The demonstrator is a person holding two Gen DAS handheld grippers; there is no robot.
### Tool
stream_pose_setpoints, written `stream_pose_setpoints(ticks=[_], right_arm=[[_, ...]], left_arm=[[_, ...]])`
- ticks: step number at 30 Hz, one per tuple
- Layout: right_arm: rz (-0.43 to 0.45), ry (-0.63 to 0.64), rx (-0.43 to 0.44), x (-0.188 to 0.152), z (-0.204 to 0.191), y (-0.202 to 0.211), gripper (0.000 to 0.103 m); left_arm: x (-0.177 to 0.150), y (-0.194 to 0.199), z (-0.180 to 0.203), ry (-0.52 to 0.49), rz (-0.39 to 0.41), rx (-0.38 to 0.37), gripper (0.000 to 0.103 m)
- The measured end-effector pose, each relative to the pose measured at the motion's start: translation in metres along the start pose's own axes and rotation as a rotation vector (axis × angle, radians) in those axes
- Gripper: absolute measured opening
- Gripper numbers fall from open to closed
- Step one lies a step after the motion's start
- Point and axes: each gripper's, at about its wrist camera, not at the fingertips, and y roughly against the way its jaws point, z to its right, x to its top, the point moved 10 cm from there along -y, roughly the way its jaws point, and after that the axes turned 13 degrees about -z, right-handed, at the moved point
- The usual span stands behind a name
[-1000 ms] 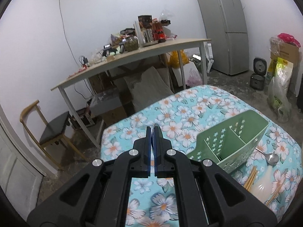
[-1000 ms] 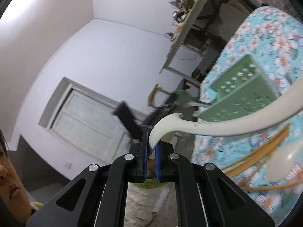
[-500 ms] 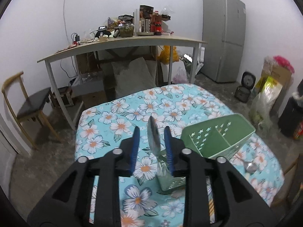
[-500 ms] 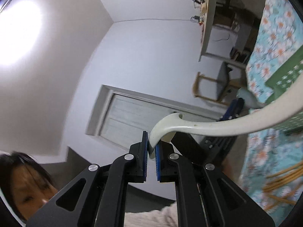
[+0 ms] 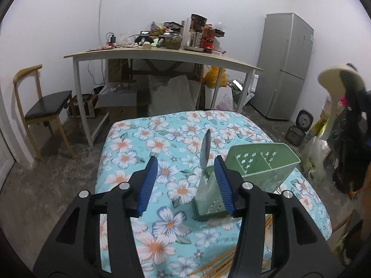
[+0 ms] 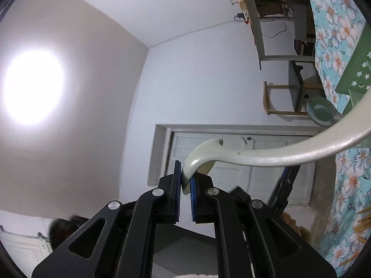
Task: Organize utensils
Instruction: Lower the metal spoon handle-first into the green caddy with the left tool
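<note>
Spoon (image 5: 205, 149) stands in caddy (image 5: 259, 171) between just-opened left claw (image 5: 185, 183) pads, released; right claw (image 6: 185, 191) clenched on ladle (image 6: 266, 155), next to slot beside it.

Steel spoon (image 5: 205, 153) upright in green caddy (image 5: 259, 169).

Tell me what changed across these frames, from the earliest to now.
The left gripper has just been opening: its jaws went from shut to spread apart, leaving the metal spoon standing in the green utensil holder, clear of both pads. The right gripper swung upward toward the ceiling but stays clamped on the white ladle.
</note>
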Motion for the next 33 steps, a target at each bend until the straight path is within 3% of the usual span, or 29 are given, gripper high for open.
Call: stream_pose_setpoints(ticks=[7,17,33], right_arm=[[0.078,-0.041,0.099,0.011,0.005,0.026,0.007],[0.130,-0.094,0.146,0.012,0.014,0.042,0.007],[-0.065,-0.005,0.284,-0.022,-0.036,-0.010,0.008]], left_arm=[[-0.018,0.007,-0.007,0.025,0.000,0.005,0.054],[-0.026,0.001,-0.014,0.063,-0.022,-0.003,0.055],[-0.035,-0.006,-0.024,0.099,-0.037,0.021,0.055]])
